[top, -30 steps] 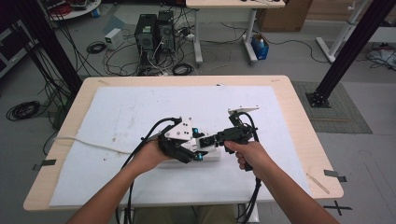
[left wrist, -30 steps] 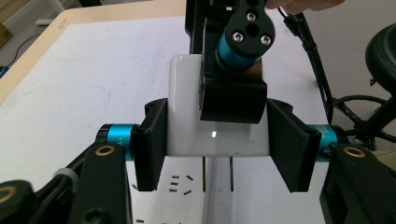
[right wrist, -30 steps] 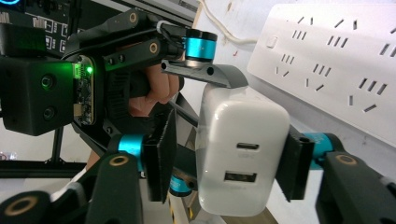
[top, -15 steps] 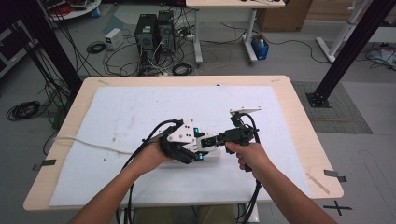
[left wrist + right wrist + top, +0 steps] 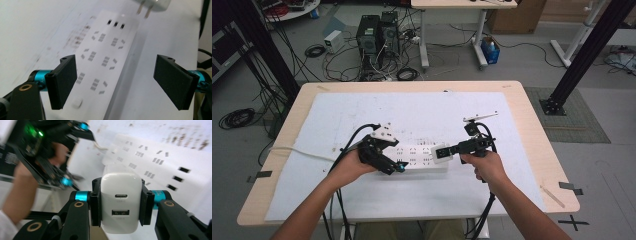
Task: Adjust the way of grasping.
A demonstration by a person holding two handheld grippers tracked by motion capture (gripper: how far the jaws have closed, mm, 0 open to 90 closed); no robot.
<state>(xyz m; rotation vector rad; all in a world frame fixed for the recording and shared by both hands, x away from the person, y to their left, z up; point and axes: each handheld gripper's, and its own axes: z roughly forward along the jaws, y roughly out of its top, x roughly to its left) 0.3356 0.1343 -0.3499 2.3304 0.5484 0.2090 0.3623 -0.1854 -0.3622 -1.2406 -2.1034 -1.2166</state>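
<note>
Nearest the person, the left hand-held gripper [image 5: 401, 165] sits at the near left end of the white power strip [image 5: 424, 156], which lies flat on the white sheet [image 5: 362, 112] covering the bench [image 5: 532, 125]. A second ago this gripper was closed and bunched up against the other one over the strip; since then it has slid away to the left and its jaws have just been opening, so they now stand apart with nothing clamped. In the left gripper view the strip [image 5: 105, 62] passes under the gap between the two pads without either touching it. Just to the right, the right hand-held gripper [image 5: 447, 151] is closed firmly on a white charger [image 5: 441, 153]; the right gripper view shows its pads pressed on both sides of the charger [image 5: 120, 205], ports facing the camera. In the left gripper view the charger [image 5: 155, 3] hangs clear above the far end of the strip with its two prongs bare. It looks as though the left side has let go, leaving the right free to carry the charger alone, either away from the strip or down onto a socket. Beyond the bench lie cables and computer towers [image 5: 377, 37] on the floor.
</note>
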